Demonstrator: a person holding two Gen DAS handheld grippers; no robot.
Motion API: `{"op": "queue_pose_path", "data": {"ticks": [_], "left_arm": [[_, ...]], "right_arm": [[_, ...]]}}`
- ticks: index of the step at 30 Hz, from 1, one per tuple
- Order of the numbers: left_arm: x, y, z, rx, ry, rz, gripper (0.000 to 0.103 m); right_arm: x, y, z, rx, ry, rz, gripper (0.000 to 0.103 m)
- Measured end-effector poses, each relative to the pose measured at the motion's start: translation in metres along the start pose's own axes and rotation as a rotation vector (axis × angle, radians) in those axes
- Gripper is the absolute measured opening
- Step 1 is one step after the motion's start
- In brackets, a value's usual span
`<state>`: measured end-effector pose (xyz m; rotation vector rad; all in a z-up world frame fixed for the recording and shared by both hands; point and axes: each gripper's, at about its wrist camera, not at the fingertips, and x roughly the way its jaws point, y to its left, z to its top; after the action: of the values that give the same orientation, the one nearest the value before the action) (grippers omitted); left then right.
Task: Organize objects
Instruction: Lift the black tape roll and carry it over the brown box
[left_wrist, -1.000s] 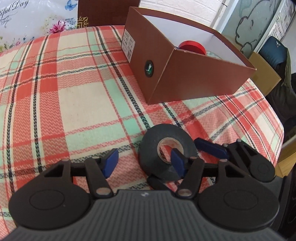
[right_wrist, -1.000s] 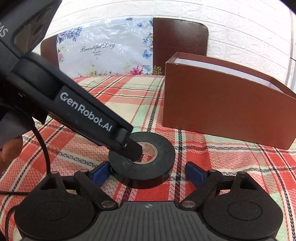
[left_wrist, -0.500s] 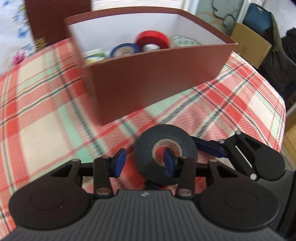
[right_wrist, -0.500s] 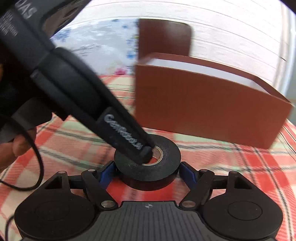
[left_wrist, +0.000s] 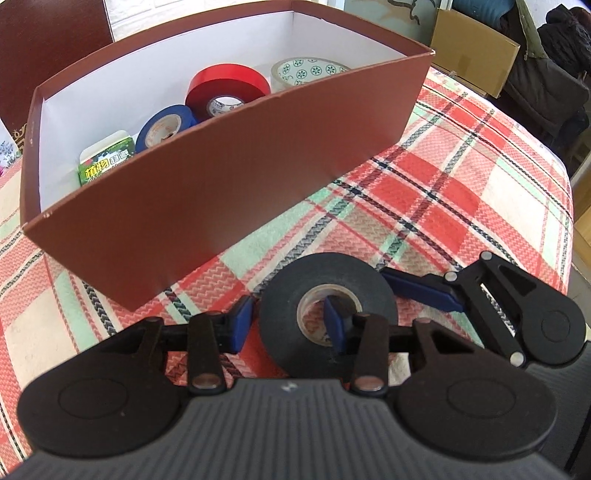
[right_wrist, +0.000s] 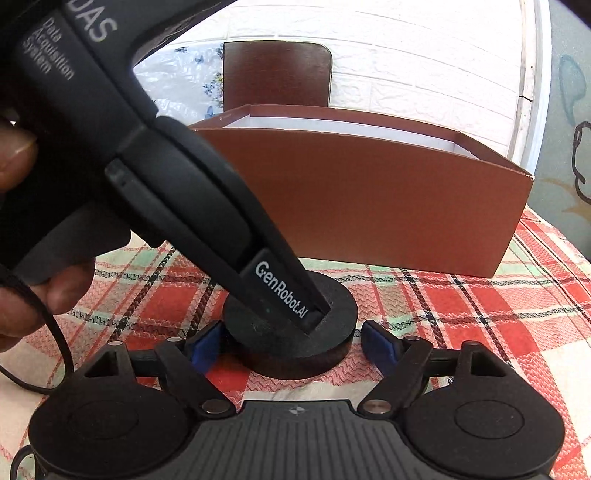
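Closer now, the left claw (left_wrist: 288, 325) pinches the black tape roll (left_wrist: 327, 321), hiding its hole from the right wrist view; the right claw (right_wrist: 291, 345) gapes wide on the checked table (left_wrist: 461, 199).

The left gripper (left_wrist: 288, 321) pinches the tape roll's (left_wrist: 327, 321) wall, while the right gripper (right_wrist: 291, 345) straddles it, parted.

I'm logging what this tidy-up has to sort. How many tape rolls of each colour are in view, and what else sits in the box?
Black tape roll, on the plaid tablecloth, outside the brown cardboard box: 1
Red tape roll, in the box: 1
Blue tape roll, in the box: 1
Clear patterned tape roll, in the box: 1
Green-labelled packet, in the box: 1
Total: 5
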<state>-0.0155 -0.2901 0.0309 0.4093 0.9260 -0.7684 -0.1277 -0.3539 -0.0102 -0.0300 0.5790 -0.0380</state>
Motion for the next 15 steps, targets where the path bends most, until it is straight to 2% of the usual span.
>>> {"op": "queue_pose_path", "data": {"ticks": [2,8,15], "left_arm": [[-0.001,-0.001,0.001,0.005,-0.001,0.002,0.037],[-0.011,-0.008,0.003,0.038,-0.026,0.019,0.031],[-0.048,-0.020,0.018,0.095,-0.138,0.040,0.031]], "right_arm": [[0.000,0.001,0.000,-0.007,-0.004,0.008,0.074],[-0.005,-0.001,0.001,0.007,-0.025,0.000,0.074],[-0.021,0.007,0.022,-0.002,-0.123,-0.058,0.074]]}}
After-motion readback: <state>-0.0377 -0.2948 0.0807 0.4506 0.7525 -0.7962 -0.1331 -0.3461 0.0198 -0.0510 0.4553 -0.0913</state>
